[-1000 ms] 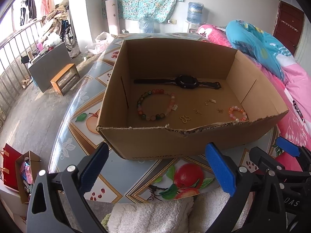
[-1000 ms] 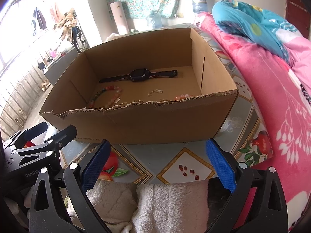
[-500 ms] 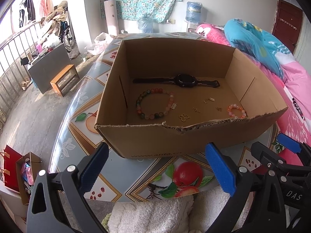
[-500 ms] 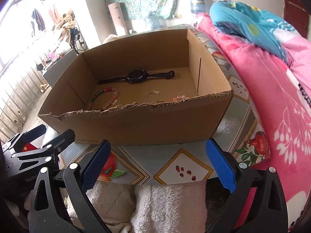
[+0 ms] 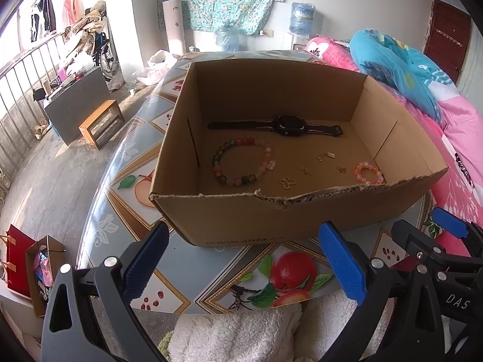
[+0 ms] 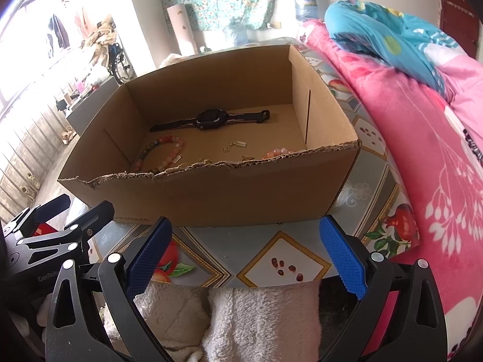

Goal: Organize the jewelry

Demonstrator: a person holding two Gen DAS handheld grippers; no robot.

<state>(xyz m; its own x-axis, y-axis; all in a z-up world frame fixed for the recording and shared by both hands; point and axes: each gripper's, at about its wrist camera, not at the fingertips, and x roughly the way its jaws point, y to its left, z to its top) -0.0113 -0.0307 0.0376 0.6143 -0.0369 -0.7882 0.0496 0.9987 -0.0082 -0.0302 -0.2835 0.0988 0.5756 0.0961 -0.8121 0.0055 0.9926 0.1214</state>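
Note:
An open cardboard box (image 5: 241,217) (image 6: 229,193) stands on the fruit-patterned table. Inside lie a black watch (image 5: 289,125) (image 6: 211,119), a large multicoloured bead bracelet (image 5: 241,163) (image 6: 160,150), a small pink bead bracelet (image 5: 368,173) (image 6: 277,152) and several small gold charms (image 5: 286,182). My left gripper (image 5: 241,259) is open and empty, short of the box's near wall. My right gripper (image 6: 244,253) is open and empty too, just in front of the box. Each gripper shows at the edge of the other's view.
A white fluffy towel (image 5: 235,331) (image 6: 256,319) lies at the table's near edge under both grippers. A pink blanket and blue pillow (image 6: 422,120) lie to the right. The floor, a small wooden stool (image 5: 101,122) and paper bags (image 5: 27,268) are to the left.
Both grippers have drawn back a little from the box and risen slightly. Their jaws stay open and the jewelry has not moved.

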